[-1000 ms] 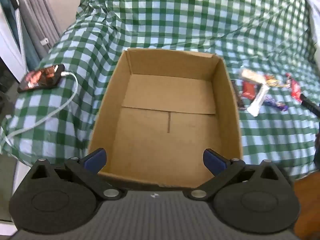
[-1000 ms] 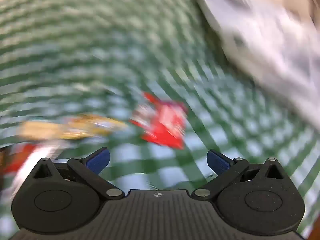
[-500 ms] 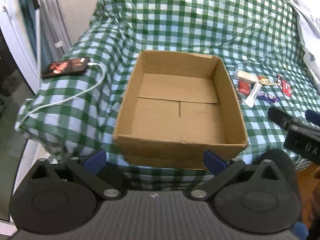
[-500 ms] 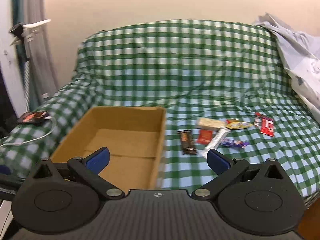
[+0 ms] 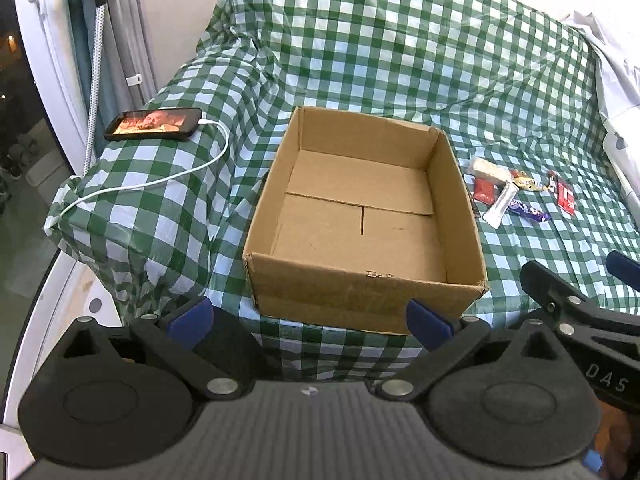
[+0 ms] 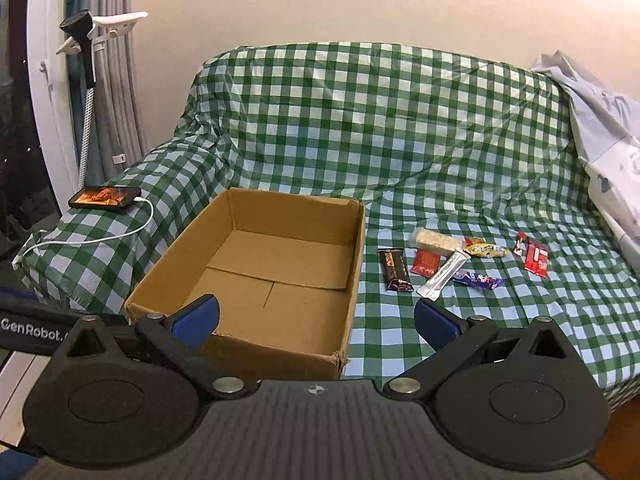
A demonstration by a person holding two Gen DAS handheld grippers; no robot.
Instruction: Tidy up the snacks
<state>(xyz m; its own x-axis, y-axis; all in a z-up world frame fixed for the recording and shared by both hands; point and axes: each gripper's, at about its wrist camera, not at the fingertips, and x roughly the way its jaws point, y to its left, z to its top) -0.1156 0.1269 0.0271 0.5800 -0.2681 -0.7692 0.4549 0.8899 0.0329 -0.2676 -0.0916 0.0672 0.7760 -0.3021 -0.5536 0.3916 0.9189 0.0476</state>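
Left wrist view: since half a second ago the left hand-held gripper (image 5: pixel 308 316) has backed further off; the cardboard box (image 5: pixel 366 280) now sits wholly ahead of its fingertips, with sofa edge showing beneath. Jaws spread wide, nothing between them. The box is bare inside. The snacks (image 5: pixel 516 196) lie beyond and to the right of it on the checked cover (image 5: pixel 400 60). Phone (image 5: pixel 154 124) far ahead-left, on its cable.

Right wrist view: a second ago this camera was blurred close over a red wrapper; now the right hand-held gripper (image 6: pixel 316 318) is pulled back and level, jaws wide, holding nothing. Box (image 6: pixel 256 280) ahead-left, snacks (image 6: pixel 460 260) ahead-right, well apart from the fingertips.

Judgement: no snack boxed yet; both tools retreated to a start pose.
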